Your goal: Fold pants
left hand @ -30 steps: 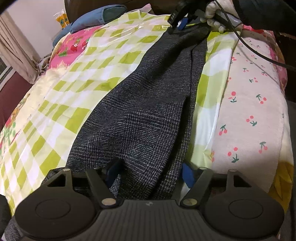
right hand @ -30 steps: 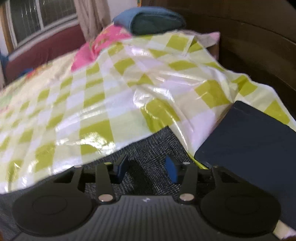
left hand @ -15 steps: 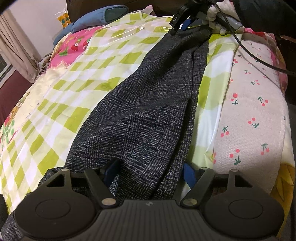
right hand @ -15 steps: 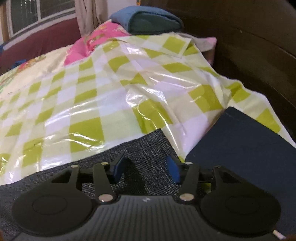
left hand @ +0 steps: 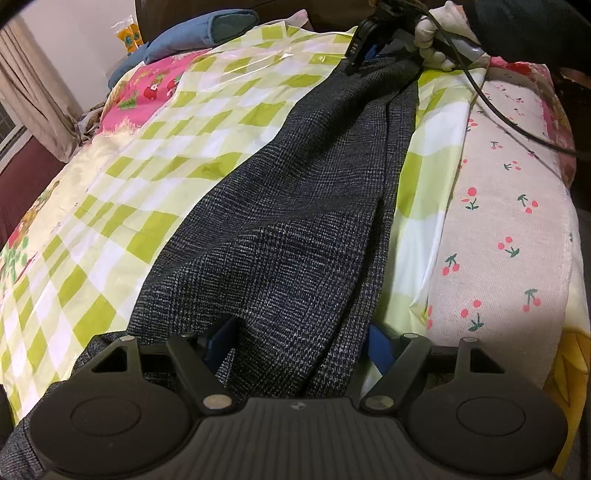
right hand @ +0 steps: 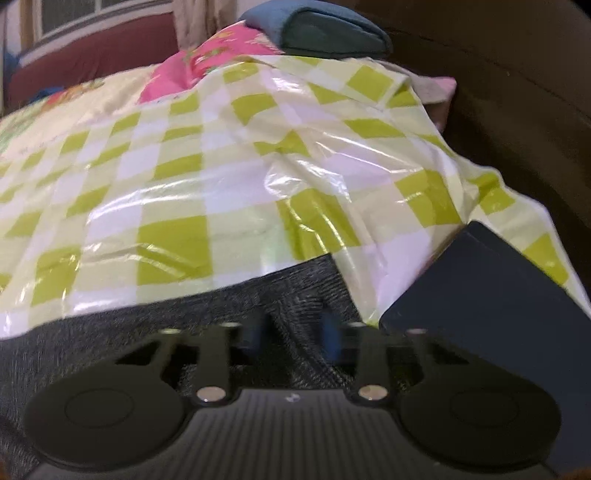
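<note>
Dark grey plaid pants [left hand: 295, 221] lie lengthwise on a green-and-white checked plastic sheet [left hand: 184, 147] on a bed. My left gripper [left hand: 299, 343] sits at their near end, its jaws wide, with a raised bunch of fabric filling the gap between the blue pads. At the far end a gloved hand [left hand: 430, 33] holds my right gripper [left hand: 364, 44] down on the pants. In the right wrist view the pants [right hand: 184, 325] rise in a fold between the fingers of the right gripper [right hand: 294, 330]. Its jaws are closing on that fold, and the picture is blurred.
A flat dark navy item [right hand: 498, 295] lies right of the right gripper on the checked sheet [right hand: 221, 166]. A blue pillow [left hand: 199, 33] sits at the bed's far end. Cherry-print cloth [left hand: 509, 221] and a black cable [left hand: 498, 114] lie to the right. A dark headboard [right hand: 517, 92] lies beyond.
The right gripper's pads have drawn much closer together around the pants fold, and its view has tilted a little. The left gripper and the near end of the pants have stayed put.
</note>
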`<action>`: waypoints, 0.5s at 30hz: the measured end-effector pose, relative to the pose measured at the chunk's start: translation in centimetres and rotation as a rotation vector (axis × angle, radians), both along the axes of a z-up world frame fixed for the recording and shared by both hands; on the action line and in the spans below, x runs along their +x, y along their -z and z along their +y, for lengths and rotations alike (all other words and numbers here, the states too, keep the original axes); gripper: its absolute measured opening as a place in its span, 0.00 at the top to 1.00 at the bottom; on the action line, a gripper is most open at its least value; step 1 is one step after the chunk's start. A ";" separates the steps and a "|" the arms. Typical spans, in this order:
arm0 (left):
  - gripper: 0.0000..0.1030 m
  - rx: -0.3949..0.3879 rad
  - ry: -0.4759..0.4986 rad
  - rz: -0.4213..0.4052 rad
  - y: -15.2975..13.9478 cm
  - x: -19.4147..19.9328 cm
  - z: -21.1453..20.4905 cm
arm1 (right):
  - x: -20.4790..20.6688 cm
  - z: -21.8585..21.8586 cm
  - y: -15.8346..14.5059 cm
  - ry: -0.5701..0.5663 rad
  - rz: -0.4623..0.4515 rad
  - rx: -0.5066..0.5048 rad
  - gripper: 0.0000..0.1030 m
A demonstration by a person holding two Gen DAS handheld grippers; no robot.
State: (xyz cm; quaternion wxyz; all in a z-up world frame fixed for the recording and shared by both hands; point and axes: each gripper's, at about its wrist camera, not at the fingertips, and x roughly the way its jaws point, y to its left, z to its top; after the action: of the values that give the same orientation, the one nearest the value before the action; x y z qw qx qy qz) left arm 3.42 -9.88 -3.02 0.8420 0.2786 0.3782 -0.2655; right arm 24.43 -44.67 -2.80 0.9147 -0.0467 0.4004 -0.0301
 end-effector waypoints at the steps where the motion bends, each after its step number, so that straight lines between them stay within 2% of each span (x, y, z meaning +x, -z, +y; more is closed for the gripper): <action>1: 0.15 -0.001 0.000 0.000 0.0 0.0 0.0 | -0.3 0.1 -0.2 0.000 -0.004 0.008 0.81; 7: 0.15 -0.012 0.000 -0.001 0.0 0.0 0.2 | -1.4 -1.2 -2.9 0.073 -0.086 0.161 0.85; 11: 0.15 -0.017 0.000 0.002 -0.1 0.1 0.3 | -1.7 -1.5 -5.8 0.088 -0.190 0.221 0.87; 13: 0.14 -0.019 0.000 0.001 0.0 0.2 0.2 | -0.9 -1.9 -6.0 0.113 -0.200 0.234 0.87; 15: 0.14 -0.020 -0.003 0.002 0.1 0.3 0.2 | 0.6 -1.8 -4.7 0.147 -0.149 0.202 0.84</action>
State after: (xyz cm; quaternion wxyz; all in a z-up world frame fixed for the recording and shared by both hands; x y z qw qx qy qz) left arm 3.68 -9.67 -3.10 0.8446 0.2695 0.3768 -0.2683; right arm 25.06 -46.43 1.93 0.9372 0.0775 0.3349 -0.0597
